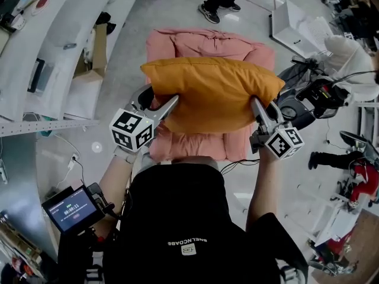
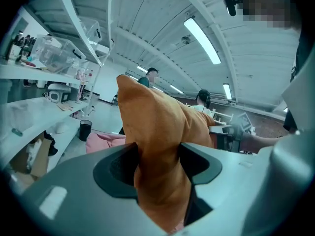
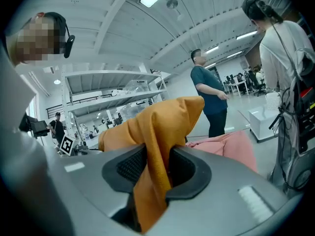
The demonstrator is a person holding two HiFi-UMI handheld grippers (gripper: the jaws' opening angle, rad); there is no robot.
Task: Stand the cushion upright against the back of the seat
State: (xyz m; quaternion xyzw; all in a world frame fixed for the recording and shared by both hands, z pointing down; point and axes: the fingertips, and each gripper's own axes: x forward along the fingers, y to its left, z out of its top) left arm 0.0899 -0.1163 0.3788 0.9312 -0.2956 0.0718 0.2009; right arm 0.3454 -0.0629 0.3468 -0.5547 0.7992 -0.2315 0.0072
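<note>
Item: orange cushion [image 1: 213, 90], ends clamped in jaws of my left gripper [image 1: 160, 107] and right gripper [image 1: 259, 109]. Two-ended grip carries it level over pink seat [image 1: 198, 43].

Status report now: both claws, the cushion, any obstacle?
Left claw and right claw shut on orange cushion. Cushion held above pink seat. No obstacle seen.

The right gripper [image 3: 156, 168] jaws pinch the orange cushion [image 3: 157, 127].

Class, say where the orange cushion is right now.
In the head view the cushion is at centre, over the pink seat, its ends clamped in the left gripper and right gripper.
</note>
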